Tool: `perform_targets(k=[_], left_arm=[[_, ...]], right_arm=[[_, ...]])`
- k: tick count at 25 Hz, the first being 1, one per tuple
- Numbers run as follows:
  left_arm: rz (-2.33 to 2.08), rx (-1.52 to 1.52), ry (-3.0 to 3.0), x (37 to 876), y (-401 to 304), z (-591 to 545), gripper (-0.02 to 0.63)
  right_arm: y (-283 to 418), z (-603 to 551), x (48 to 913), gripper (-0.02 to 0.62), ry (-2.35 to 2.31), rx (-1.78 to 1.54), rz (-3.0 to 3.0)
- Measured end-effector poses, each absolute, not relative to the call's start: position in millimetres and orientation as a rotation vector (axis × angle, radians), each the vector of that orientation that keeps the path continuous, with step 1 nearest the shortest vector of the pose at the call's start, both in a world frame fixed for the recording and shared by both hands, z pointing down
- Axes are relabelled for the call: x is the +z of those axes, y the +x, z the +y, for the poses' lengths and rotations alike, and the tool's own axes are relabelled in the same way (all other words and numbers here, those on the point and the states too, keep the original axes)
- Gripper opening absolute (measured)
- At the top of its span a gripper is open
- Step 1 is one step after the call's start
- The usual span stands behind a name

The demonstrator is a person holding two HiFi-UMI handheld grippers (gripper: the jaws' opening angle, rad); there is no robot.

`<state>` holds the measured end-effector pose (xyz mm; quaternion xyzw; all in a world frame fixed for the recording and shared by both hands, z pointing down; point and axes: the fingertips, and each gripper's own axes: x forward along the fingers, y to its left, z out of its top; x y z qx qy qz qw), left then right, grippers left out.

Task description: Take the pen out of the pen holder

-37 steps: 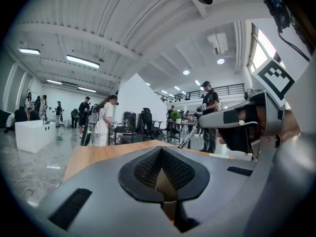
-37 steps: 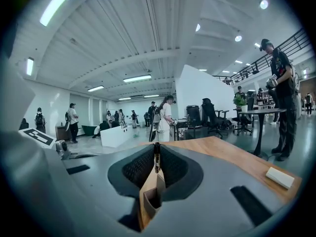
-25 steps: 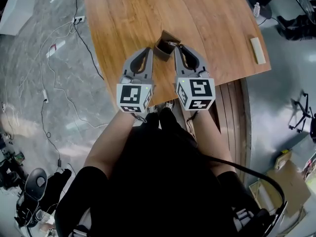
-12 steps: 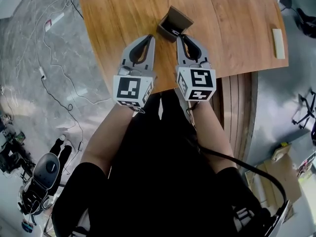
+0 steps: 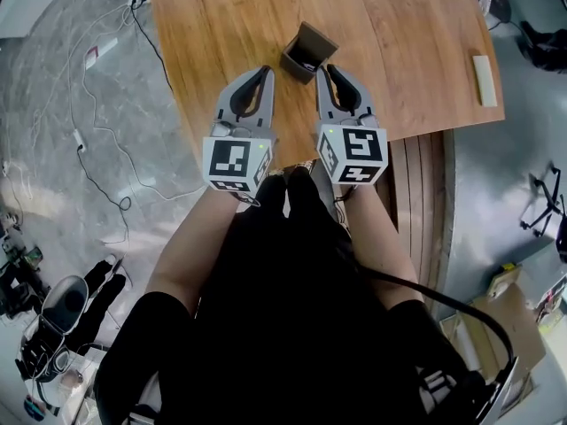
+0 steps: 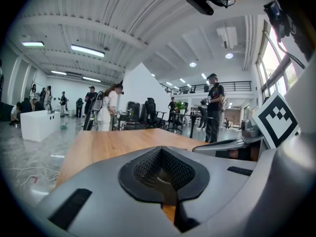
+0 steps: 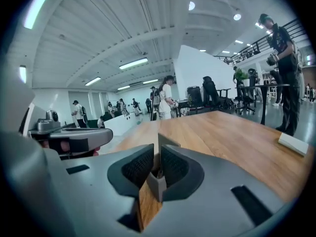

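Wood table (image 5: 221, 25) takes up most of the scene, and its near edge runs under the two tools. The person stands right against it with both forearms (image 5: 190, 246) pushed forward side by side. The grippers are held level and parallel, jaws aimed away across the tabletop.

The left gripper (image 5: 266, 71) is clenched on nothing; its tips meet in the left gripper view. The right gripper (image 5: 330, 67) has its jaws only a narrow slit apart, with nothing between them. Through that slit the right gripper view shows a grey wall of the pen holder (image 5: 319, 39).

A second ago the right tips sat at the holder's rim. Now they have drawn back to just beside its near right wall, and I can't tell whether they touch it. The arms keep the same stance.

The holder stands on the table just ahead of both sets of tips, in the lane between them and nearer the right one. The pen (image 5: 306, 61) is still inside it, showing only as a small pale glint in the dark mouth.
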<state>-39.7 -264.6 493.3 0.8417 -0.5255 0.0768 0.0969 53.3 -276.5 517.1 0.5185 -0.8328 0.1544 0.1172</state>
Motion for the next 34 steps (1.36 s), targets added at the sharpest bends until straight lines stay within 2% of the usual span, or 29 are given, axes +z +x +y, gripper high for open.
perform_targets(k=[5, 12, 34], left_arm=[[-1.588, 0.123, 2.598, 418.2, -35.2, -261.1, 0.0], [-1.629, -0.031, 2.769, 316.4, -27.0, -253.0, 0.0], [-1.593, -0.064, 2.763, 303.4, -24.6, -242.4, 0.0]], right_arm=[[54.3, -267.6, 424.4, 0.015, 1.576, 0.221, -2.543], [52.9, -252.2, 289.9, 0.014, 1.697, -0.18, -2.67], [43.1, -245.1, 279.2, 0.014, 1.691, -0.194, -2.711]])
